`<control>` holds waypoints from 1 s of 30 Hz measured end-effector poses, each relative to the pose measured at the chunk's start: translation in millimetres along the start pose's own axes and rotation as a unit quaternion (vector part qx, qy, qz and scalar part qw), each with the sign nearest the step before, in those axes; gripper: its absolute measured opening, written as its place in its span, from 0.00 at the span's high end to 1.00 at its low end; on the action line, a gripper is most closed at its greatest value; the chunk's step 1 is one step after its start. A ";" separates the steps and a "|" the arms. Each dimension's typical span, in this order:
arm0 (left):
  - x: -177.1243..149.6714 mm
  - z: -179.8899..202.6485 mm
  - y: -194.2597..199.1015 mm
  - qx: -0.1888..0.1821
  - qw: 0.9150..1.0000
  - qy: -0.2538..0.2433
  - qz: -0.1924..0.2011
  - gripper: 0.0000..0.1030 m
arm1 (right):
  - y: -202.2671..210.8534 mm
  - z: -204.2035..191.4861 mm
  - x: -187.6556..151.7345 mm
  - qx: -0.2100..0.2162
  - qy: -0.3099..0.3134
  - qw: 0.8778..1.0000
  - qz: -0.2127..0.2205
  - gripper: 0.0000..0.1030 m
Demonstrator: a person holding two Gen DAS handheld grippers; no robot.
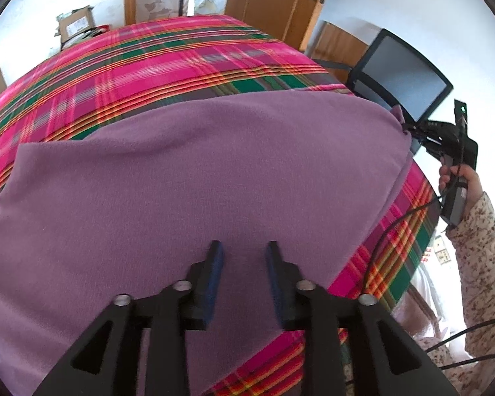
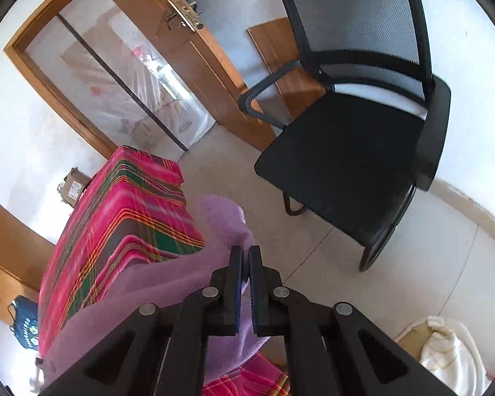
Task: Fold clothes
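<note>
Purple cloth (image 1: 194, 178) spread wide over the plaid cover (image 1: 168, 56) of the desk, its far right corner lifted off the edge. Right tool (image 2: 246, 254) clamped on that corner, fingers nearly together with fabric pinched between. Left tool (image 1: 244, 247) poised just over the near middle of the cloth, fingers apart, nothing gripped.

Likely trouble from here: corner slipping out of the thin pinch if pulled hard or fast, since only a small tuft sits between the pads. Also a risk of dragging the whole cloth sideways, or bunching the plaid cover with it, should the left tool fail to pin the near part. Cable (image 1: 396, 224) trailing over the right edge of the desk could snag on the fold.

Edges and room: right edge of the desk close beneath the lifted corner, bare floor (image 2: 330, 264) beyond. Black chair (image 2: 356, 145) standing off that side, near enough to limit a wide outward swing. Plenty of open plaid surface farther back and to the left for carrying the corner across.
</note>
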State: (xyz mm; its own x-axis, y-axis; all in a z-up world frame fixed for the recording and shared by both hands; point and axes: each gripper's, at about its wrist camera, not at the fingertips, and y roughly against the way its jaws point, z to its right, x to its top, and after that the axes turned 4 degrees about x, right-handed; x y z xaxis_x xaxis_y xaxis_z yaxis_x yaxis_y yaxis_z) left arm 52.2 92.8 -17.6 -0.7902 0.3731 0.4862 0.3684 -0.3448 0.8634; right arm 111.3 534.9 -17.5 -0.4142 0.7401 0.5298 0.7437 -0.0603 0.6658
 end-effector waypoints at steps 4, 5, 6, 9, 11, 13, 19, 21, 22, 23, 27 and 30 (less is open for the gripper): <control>1.3 16.9 -1.5 -0.008 1.000 -0.029 0.000 0.62 | 21.3 -5.1 7.4 0.017 0.003 1.000 0.025 0.96; 1.8 21.2 -2.8 -0.009 0.999 -0.036 -0.001 0.62 | 27.2 -7.2 9.8 0.021 0.004 0.999 0.030 0.96; 2.4 25.4 -4.1 -0.009 0.999 -0.044 -0.002 0.62 | 33.0 -9.2 12.1 0.026 0.006 0.999 0.035 0.96; 5.1 33.5 -6.6 -0.014 0.998 -0.056 -0.007 0.62 | 46.7 -18.5 18.5 0.031 0.017 0.998 0.050 0.96; 5.0 35.3 -7.1 -0.021 0.998 -0.056 -0.008 0.62 | 51.7 -23.0 20.8 0.027 0.026 0.998 0.056 0.96; 4.2 36.3 -7.8 -0.026 0.998 -0.056 -0.011 0.62 | 53.9 -25.9 22.4 0.018 0.036 0.997 0.059 0.96; 3.1 36.8 -9.6 -0.031 0.998 -0.059 -0.020 0.62 | 15.9 2.2 5.4 -0.008 0.001 1.000 -0.006 0.96; 2.9 35.8 -8.7 -0.033 0.997 -0.060 -0.022 0.62 | 6.5 10.3 -0.1 -0.013 -0.011 1.000 -0.020 0.96; 2.3 35.5 -8.2 -0.034 0.997 -0.061 -0.023 0.62 | 3.3 13.3 -2.5 -0.015 -0.015 0.999 -0.024 0.96; 1.6 35.3 -7.8 -0.036 0.997 -0.062 -0.024 0.62 | 0.1 16.3 -4.9 -0.017 -0.019 0.999 -0.029 0.96; 0.8 32.3 -5.9 -0.044 0.997 -0.055 -0.025 0.62 | -2.6 24.6 -6.1 -0.053 -0.031 0.998 -0.036 0.95; 2.4 29.2 -5.5 -0.053 0.997 -0.043 -0.029 0.62 | 5.4 33.8 -4.0 -0.048 -0.055 0.997 -0.034 0.94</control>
State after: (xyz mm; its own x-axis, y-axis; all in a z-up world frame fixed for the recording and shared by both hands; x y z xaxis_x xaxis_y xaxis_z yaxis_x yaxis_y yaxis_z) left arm 62.6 120.8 -17.2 -0.7624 0.4654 0.4497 0.2665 -0.4074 0.8735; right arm 134.8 554.3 -33.9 -0.3969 0.8138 0.4246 0.6600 -0.0684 0.7481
